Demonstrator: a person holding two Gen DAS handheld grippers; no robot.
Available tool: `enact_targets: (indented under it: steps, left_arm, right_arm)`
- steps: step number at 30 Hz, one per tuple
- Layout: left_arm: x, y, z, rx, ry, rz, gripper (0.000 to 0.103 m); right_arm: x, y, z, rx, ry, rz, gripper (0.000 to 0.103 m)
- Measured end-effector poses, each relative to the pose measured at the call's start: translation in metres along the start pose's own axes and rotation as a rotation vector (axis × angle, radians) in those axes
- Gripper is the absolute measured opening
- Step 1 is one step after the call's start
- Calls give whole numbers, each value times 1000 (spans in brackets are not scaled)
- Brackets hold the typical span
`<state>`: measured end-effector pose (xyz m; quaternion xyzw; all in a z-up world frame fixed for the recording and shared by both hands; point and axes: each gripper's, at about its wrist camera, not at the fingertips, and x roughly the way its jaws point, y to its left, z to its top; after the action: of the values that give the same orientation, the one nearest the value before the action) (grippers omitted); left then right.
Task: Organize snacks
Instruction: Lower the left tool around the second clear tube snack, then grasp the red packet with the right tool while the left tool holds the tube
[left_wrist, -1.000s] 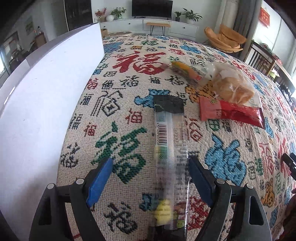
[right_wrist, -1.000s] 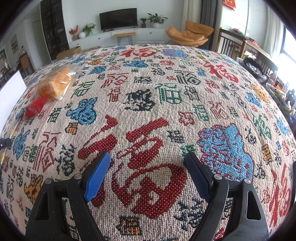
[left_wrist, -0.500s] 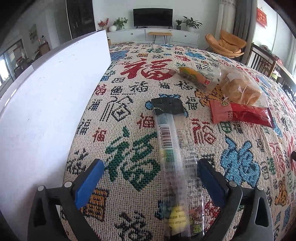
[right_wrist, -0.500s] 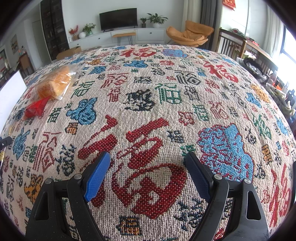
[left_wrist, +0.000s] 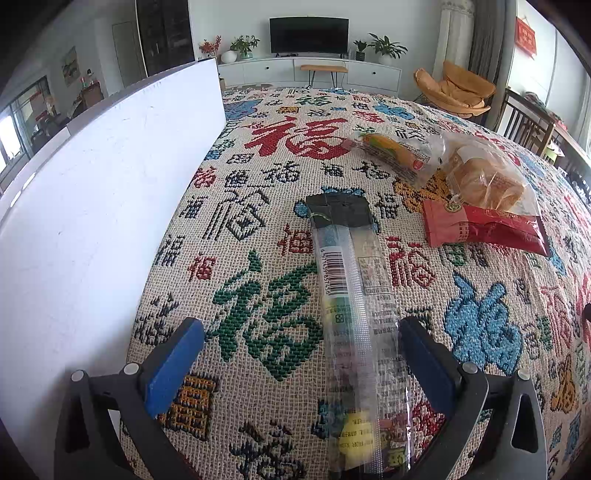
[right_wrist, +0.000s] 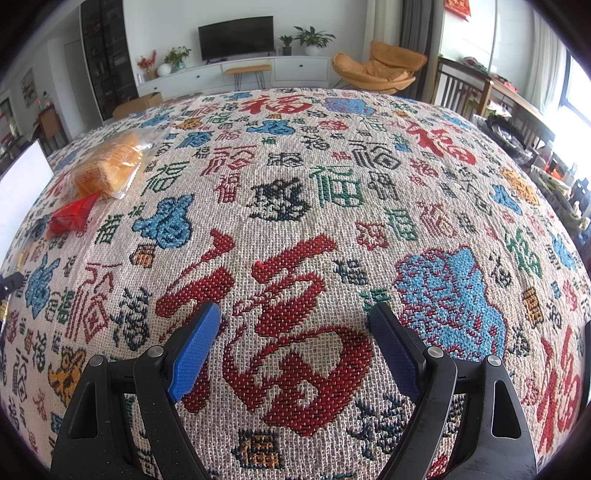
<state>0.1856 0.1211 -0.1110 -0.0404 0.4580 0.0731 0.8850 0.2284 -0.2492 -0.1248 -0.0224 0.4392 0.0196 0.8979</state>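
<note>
A long clear snack packet (left_wrist: 351, 317) with a black top and a barcode lies on the patterned tablecloth (left_wrist: 258, 206), running away from me. My left gripper (left_wrist: 301, 345) is open above its near end, the packet nearer the right finger. Beyond it lie a red snack pouch (left_wrist: 484, 229), a clear bag of bread (left_wrist: 484, 177) and a yellow-orange packet (left_wrist: 395, 153). My right gripper (right_wrist: 293, 328) is open and empty over bare cloth; the bread bag (right_wrist: 109, 168) and red pouch (right_wrist: 72, 214) lie far to its left.
A tall white box wall (left_wrist: 92, 206) stands along the left of the cloth, close to my left gripper. Wooden chairs (right_wrist: 465, 92) stand past the table's far right edge. A TV cabinet and an orange armchair stand in the room behind.
My left gripper has pulled back and risen a little, so the packet and white box look farther off. The packet stays on the cloth. My right gripper has not moved.
</note>
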Motion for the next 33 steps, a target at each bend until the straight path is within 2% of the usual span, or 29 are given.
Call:
enact_targets:
  steps: [29, 31, 33]
  left_arm:
    - [3, 2, 2, 36, -1, -29, 103]
    - [3, 2, 2, 35, -1, -30, 103]
    - [3, 2, 1, 35, -1, -29, 103]
  right_arm:
    - [-1, 2, 0, -7, -5, -1, 86]
    - [-10, 13, 8, -60, -40, 45, 86]
    - [-28, 41, 26, -172, -102, 173, 86]
